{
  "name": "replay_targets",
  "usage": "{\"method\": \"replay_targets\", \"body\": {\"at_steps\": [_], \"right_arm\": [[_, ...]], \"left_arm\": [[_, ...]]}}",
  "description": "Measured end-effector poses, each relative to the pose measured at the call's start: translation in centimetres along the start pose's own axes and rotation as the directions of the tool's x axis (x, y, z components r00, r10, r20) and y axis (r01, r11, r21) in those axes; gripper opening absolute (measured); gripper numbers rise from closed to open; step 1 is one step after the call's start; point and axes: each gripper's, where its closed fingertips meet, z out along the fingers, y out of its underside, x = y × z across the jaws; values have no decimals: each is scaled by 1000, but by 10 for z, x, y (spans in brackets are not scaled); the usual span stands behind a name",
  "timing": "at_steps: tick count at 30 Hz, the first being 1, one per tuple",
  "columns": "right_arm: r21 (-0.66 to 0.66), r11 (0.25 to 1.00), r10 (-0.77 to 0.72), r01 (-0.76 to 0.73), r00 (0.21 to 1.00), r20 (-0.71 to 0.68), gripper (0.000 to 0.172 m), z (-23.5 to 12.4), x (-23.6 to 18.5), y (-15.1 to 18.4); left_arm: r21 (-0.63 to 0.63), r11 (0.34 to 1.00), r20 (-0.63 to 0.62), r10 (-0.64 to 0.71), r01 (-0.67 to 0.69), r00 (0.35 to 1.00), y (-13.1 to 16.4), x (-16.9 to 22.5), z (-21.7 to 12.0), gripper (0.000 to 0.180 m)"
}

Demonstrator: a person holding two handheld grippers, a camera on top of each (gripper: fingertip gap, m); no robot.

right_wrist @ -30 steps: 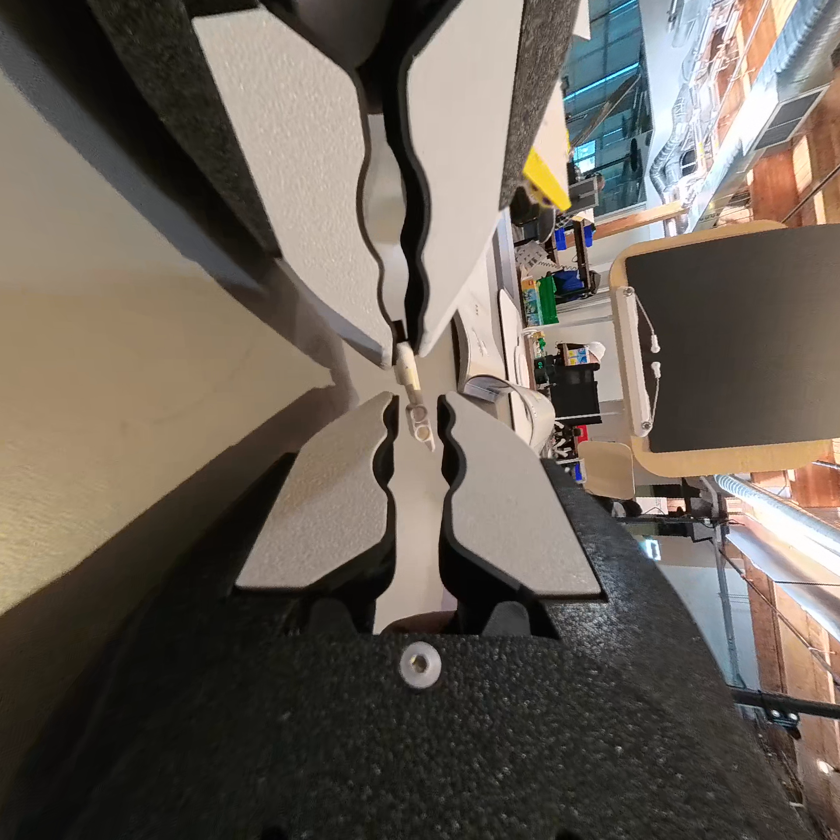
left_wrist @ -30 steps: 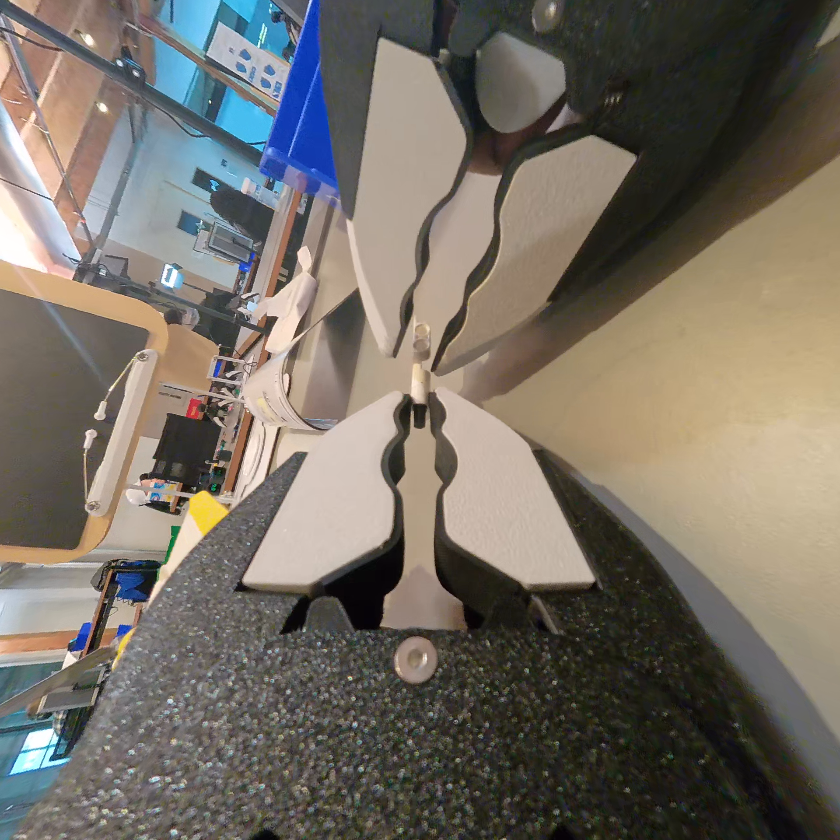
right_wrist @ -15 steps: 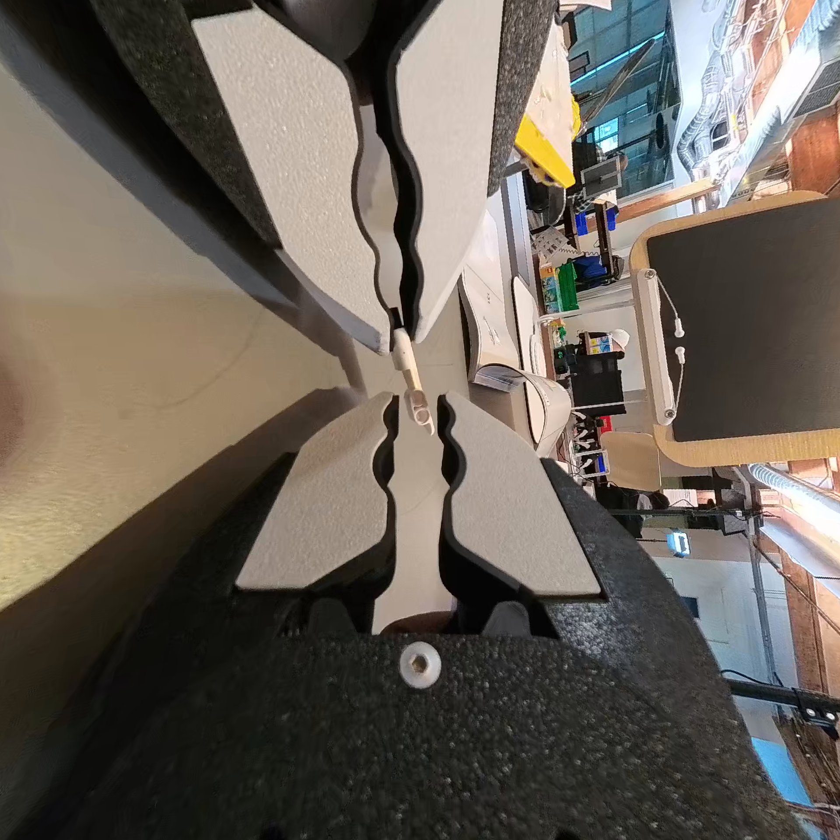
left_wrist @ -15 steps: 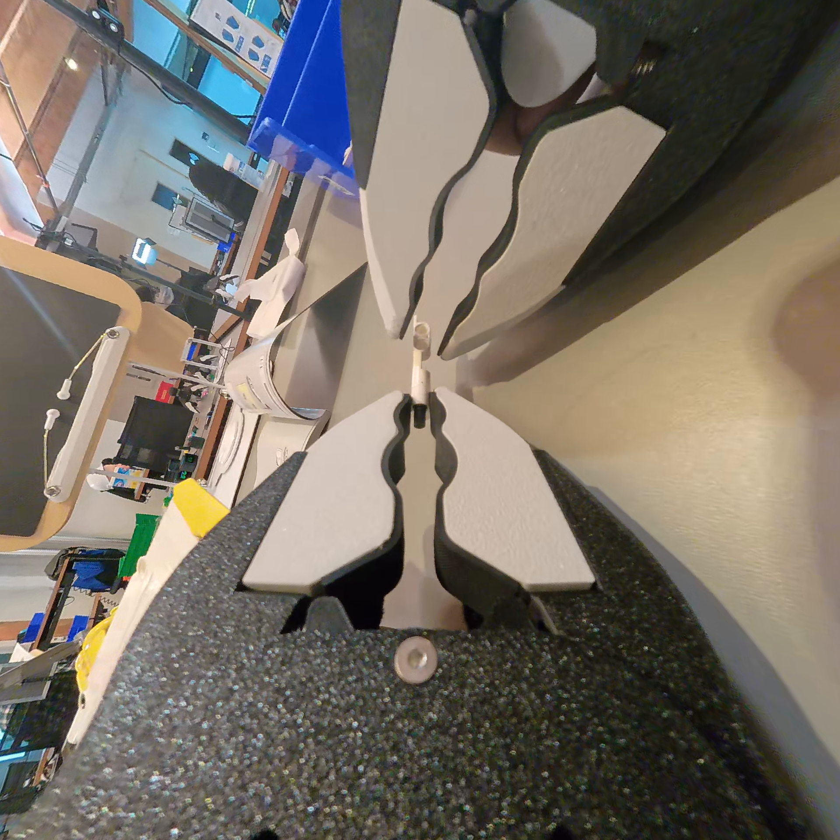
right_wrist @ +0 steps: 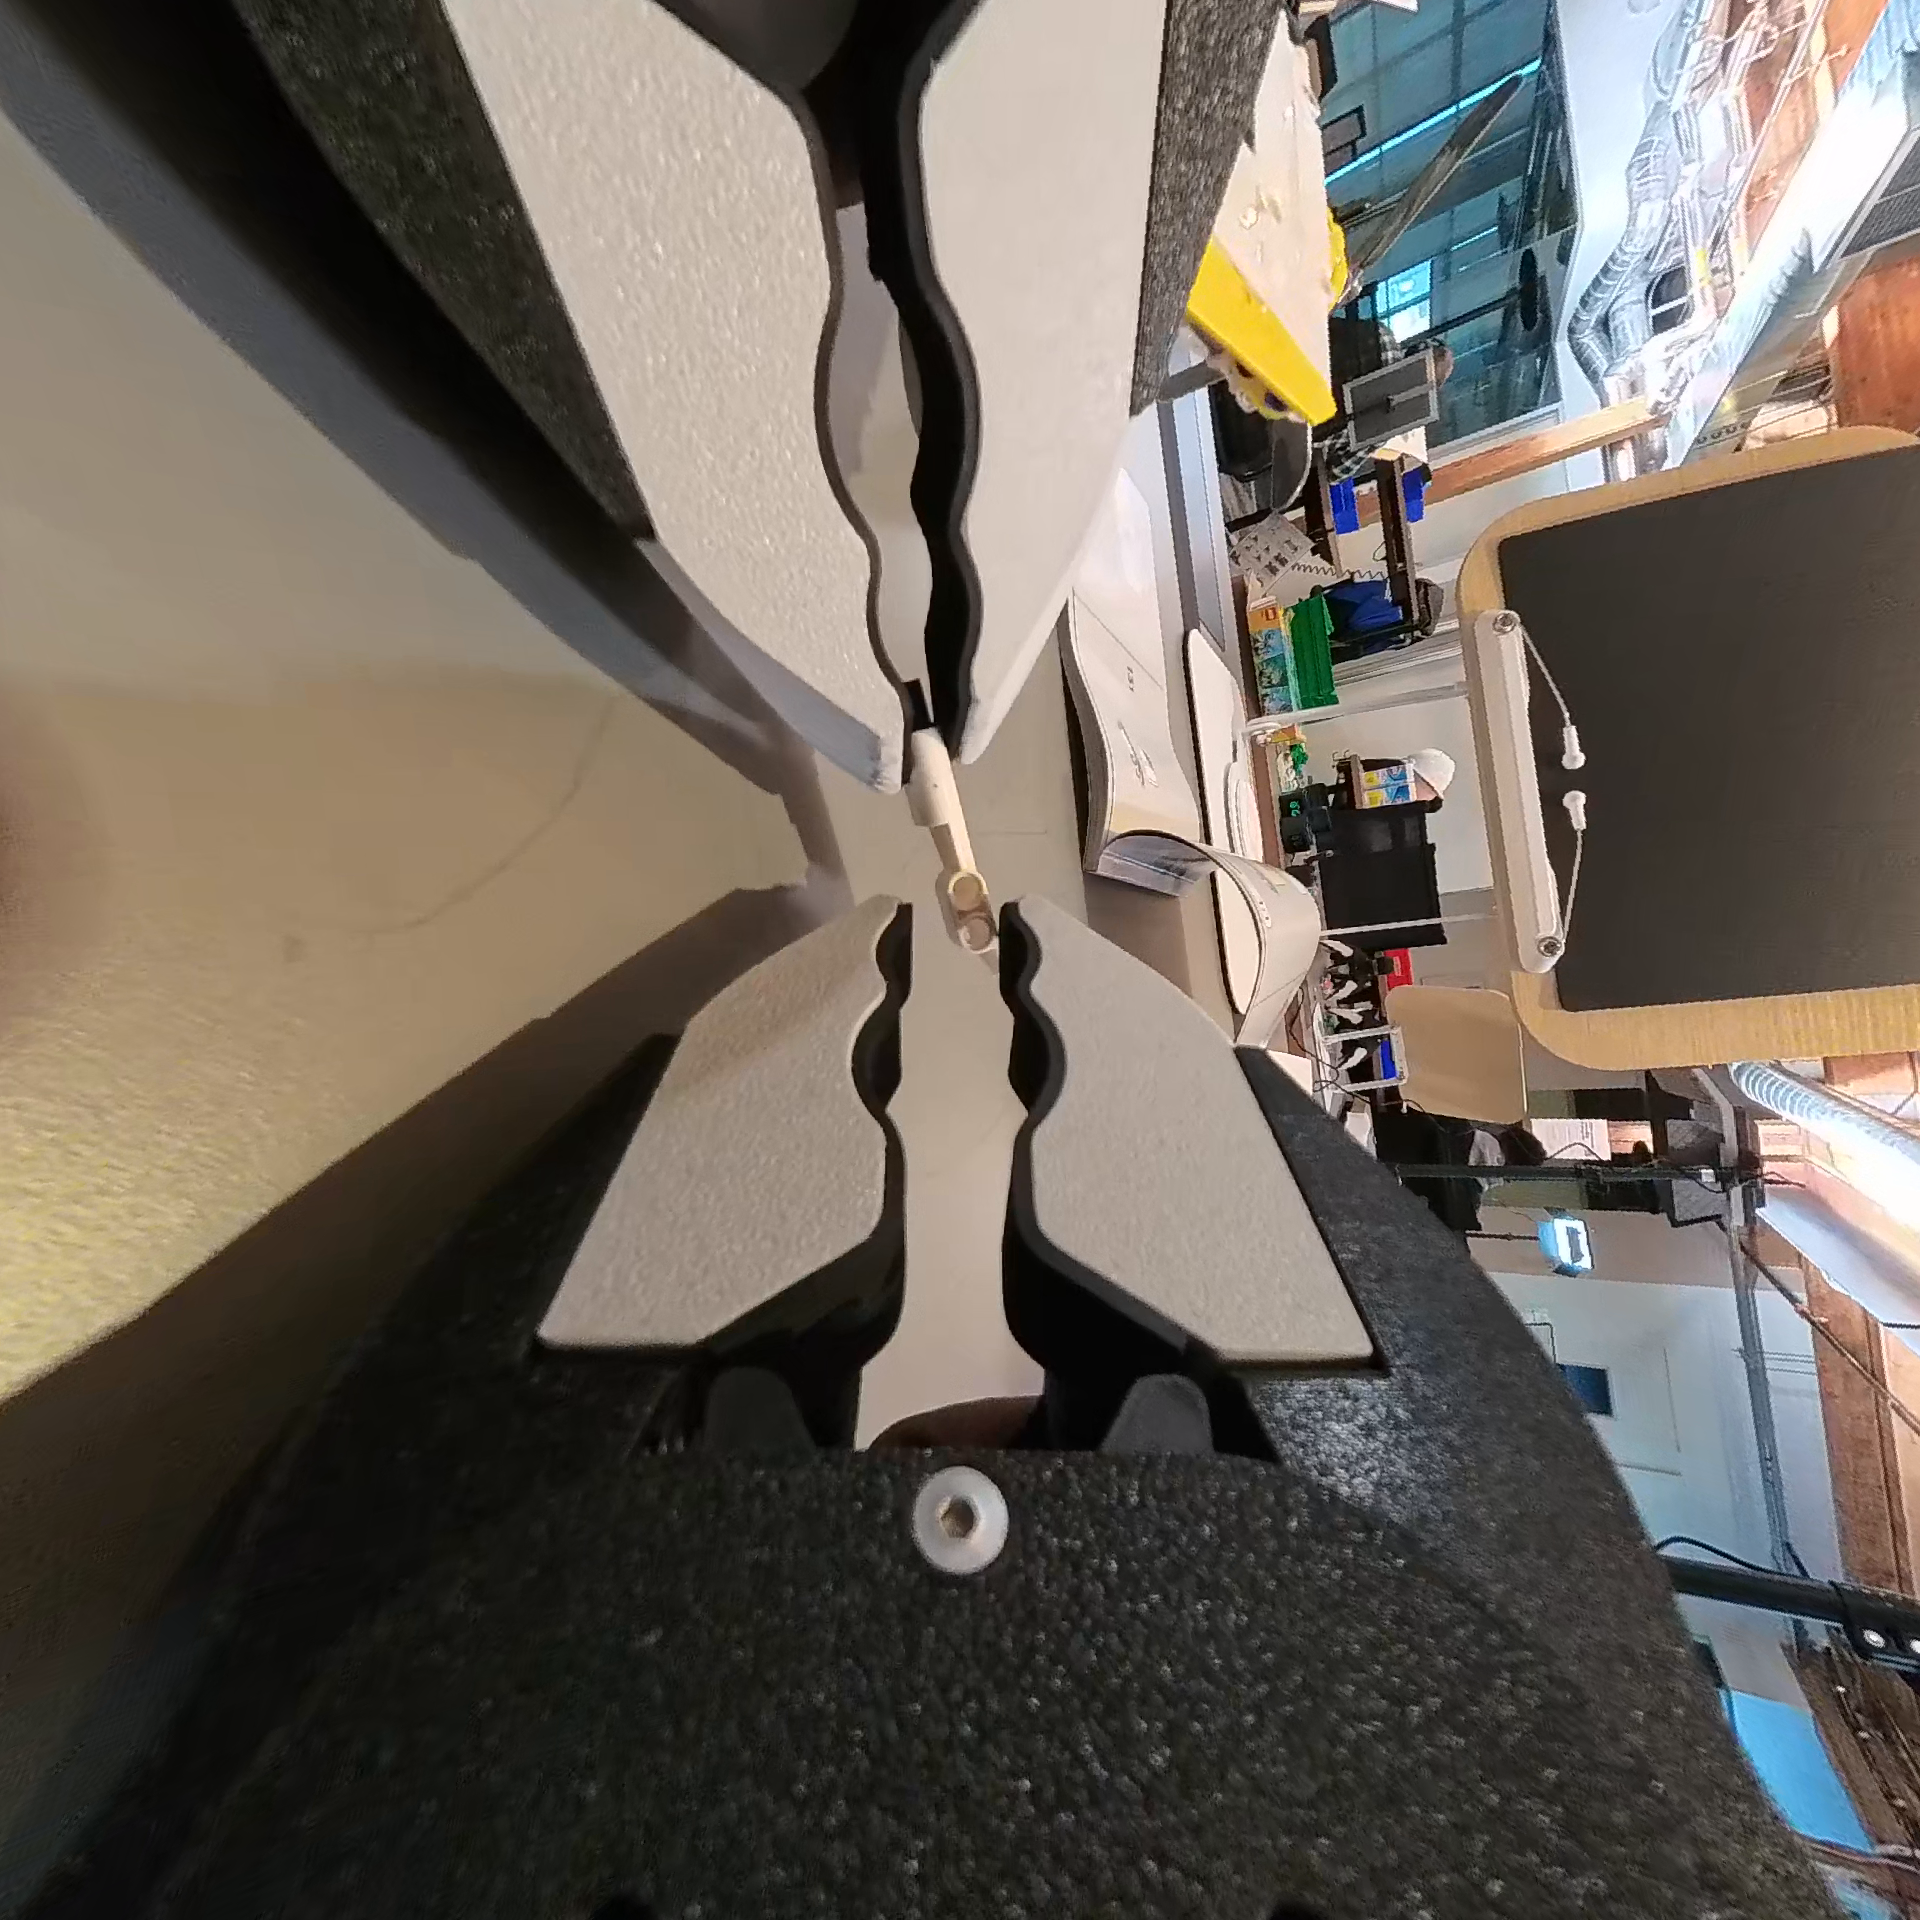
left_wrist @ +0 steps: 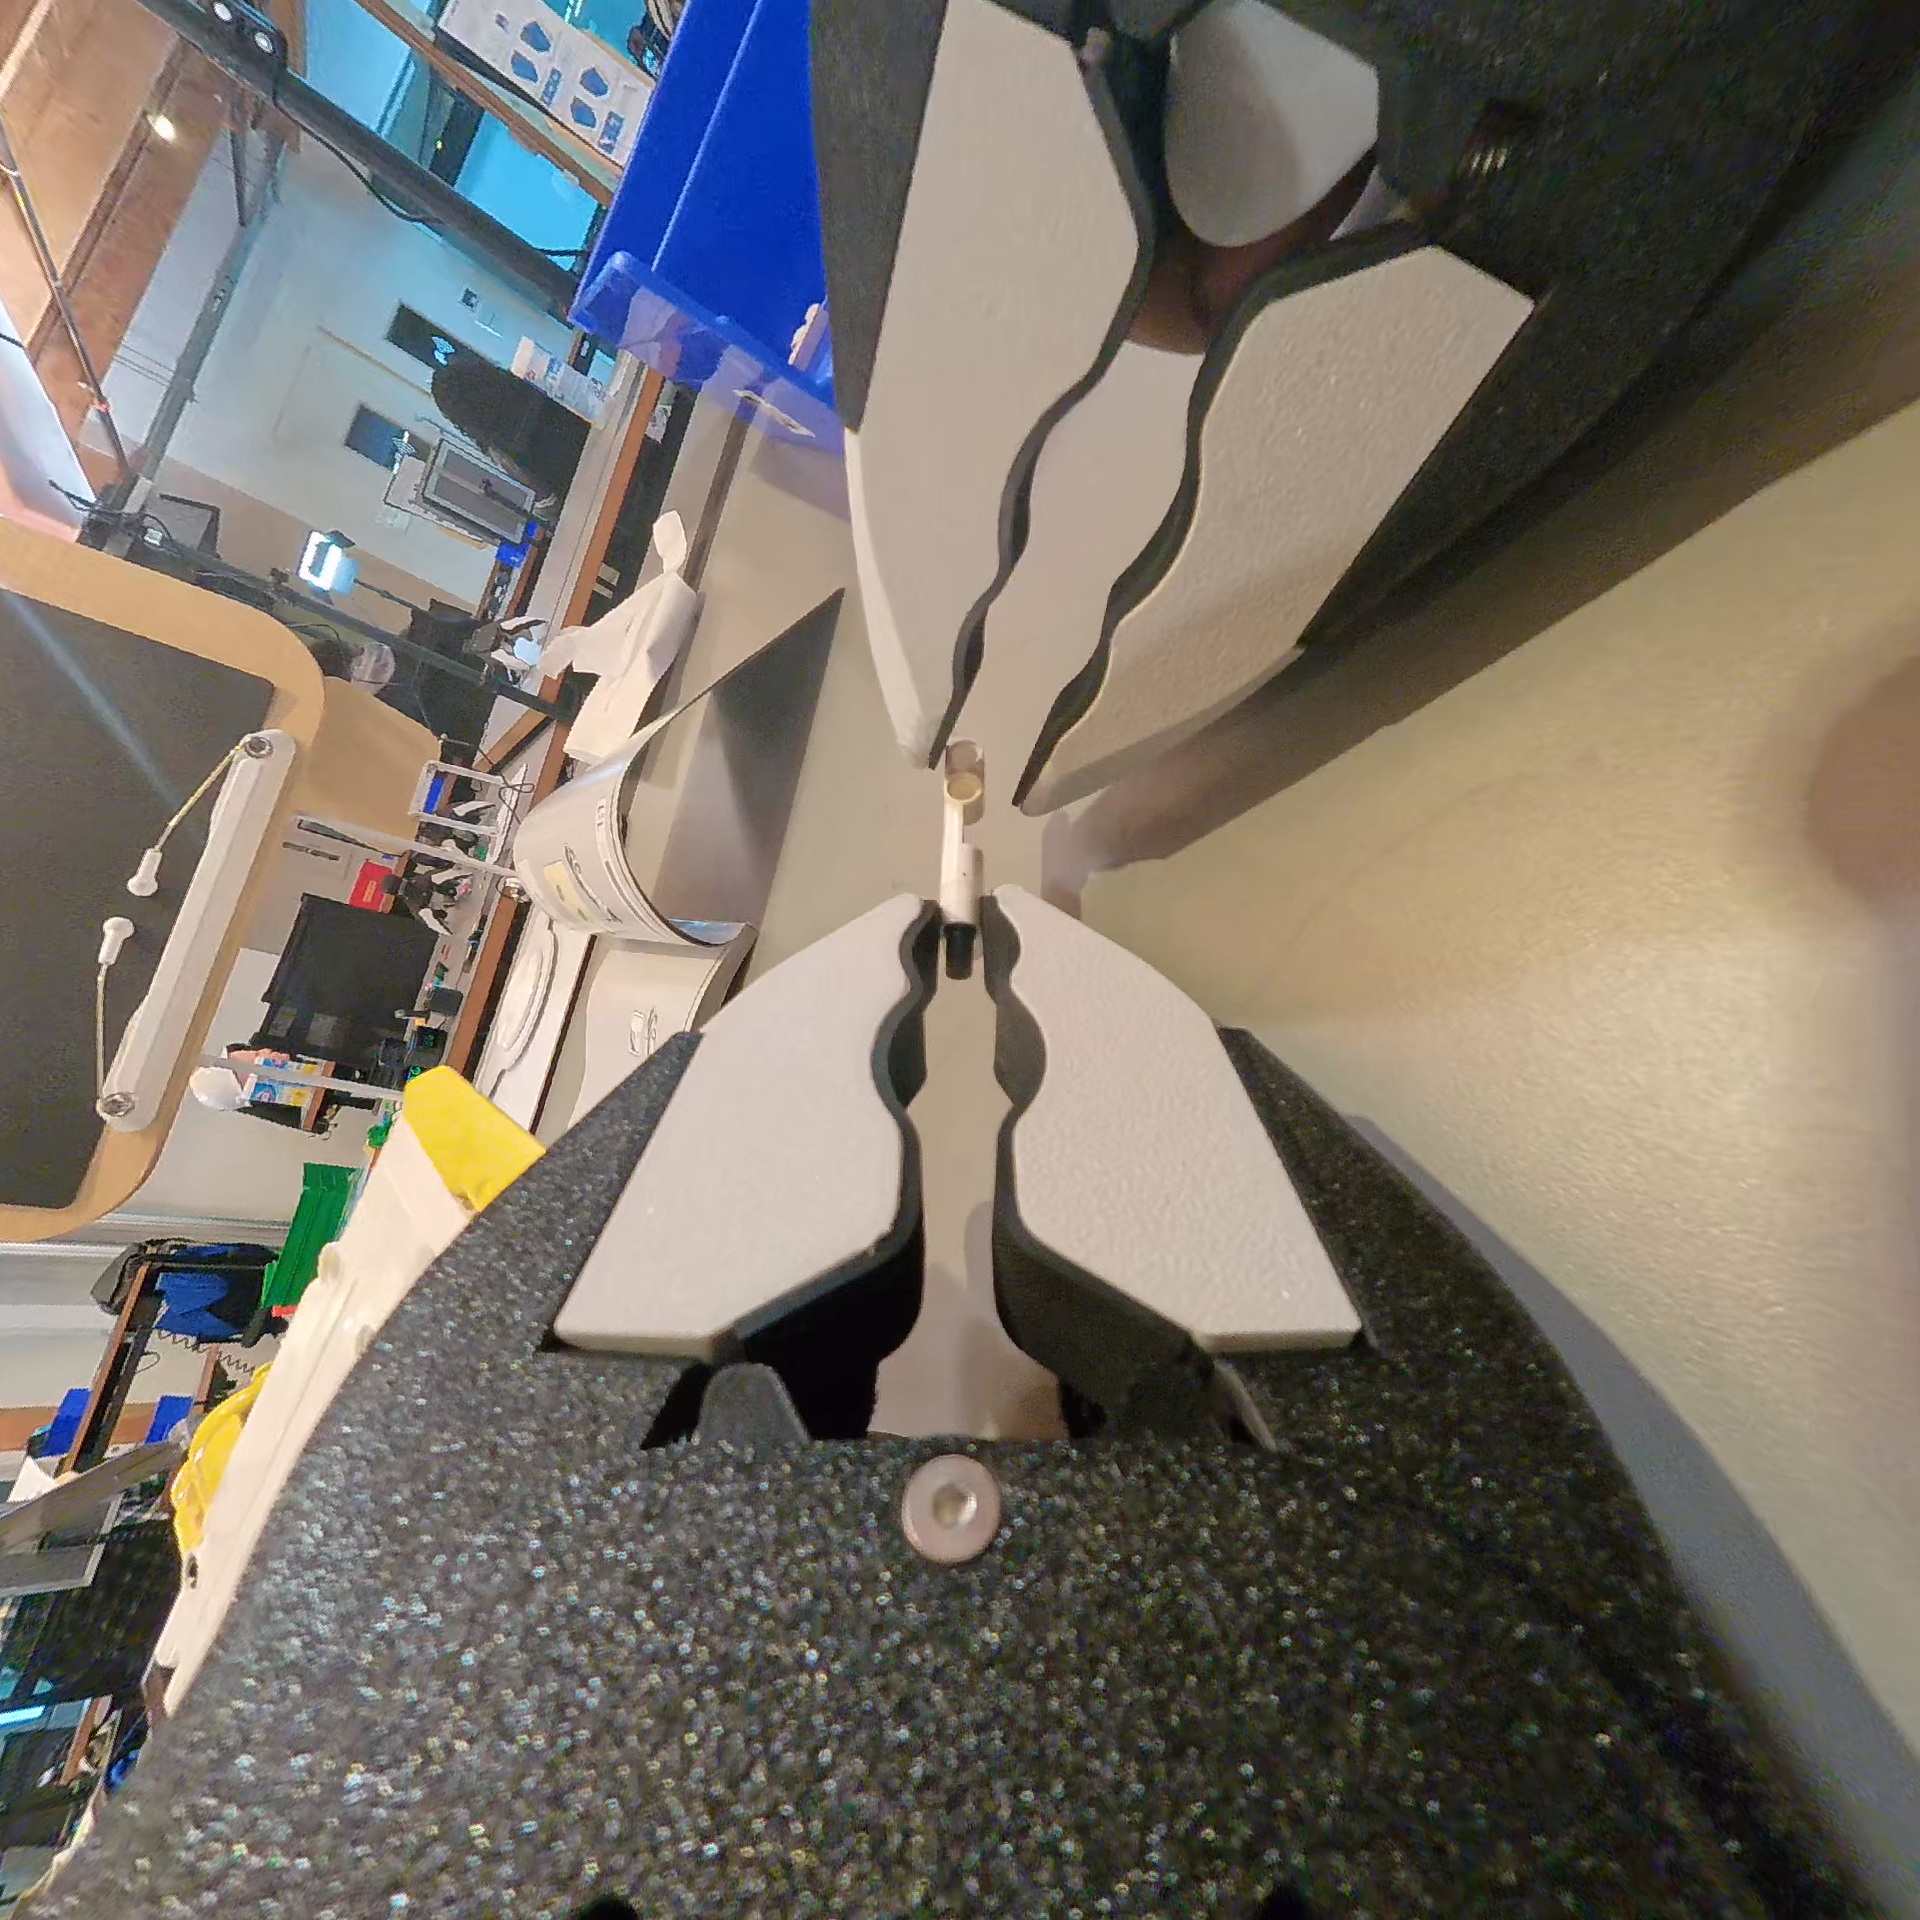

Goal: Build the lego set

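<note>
My left gripper (left_wrist: 956, 912) is shut on a small white cylindrical piece (left_wrist: 958, 871) with a black stub behind it. A thin cream connector (left_wrist: 964, 790) with round holes sticks out of that piece. Its far end lies between the fingertips of my right gripper (right_wrist: 953, 914), which faces the left one tip to tip. In the right wrist view the connector's end (right_wrist: 969, 914) sits close to the right finger (right_wrist: 1023, 935), with a gap to the other finger, so the right gripper is open around it. The left gripper (right_wrist: 932, 732) shows there pinching the white piece (right_wrist: 928, 777).
Both grippers hover over a pale tabletop (left_wrist: 1455, 987). Beyond them lie an open booklet with a curled page (left_wrist: 592, 862), a blue bin (left_wrist: 717, 208) and a yellow-edged object (left_wrist: 468, 1143). A black board in a wooden frame (right_wrist: 1714, 727) stands farther off. The tips of both grippers are at nearly the same place.
Both views have swung a little against the background. The left gripper keeps its hold on the white piece and the right fingers stay apart around the connector's end.
</note>
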Motion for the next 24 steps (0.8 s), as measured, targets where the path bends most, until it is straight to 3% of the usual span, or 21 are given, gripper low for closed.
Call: {"method": "replay_targets", "body": {"at_steps": [24], "right_arm": [[-6,1000,-2,2,1000,10,16,0,-4,-1]], "left_arm": [[-5,1000,1,1,-1,1000,0,1,1,8]]}}
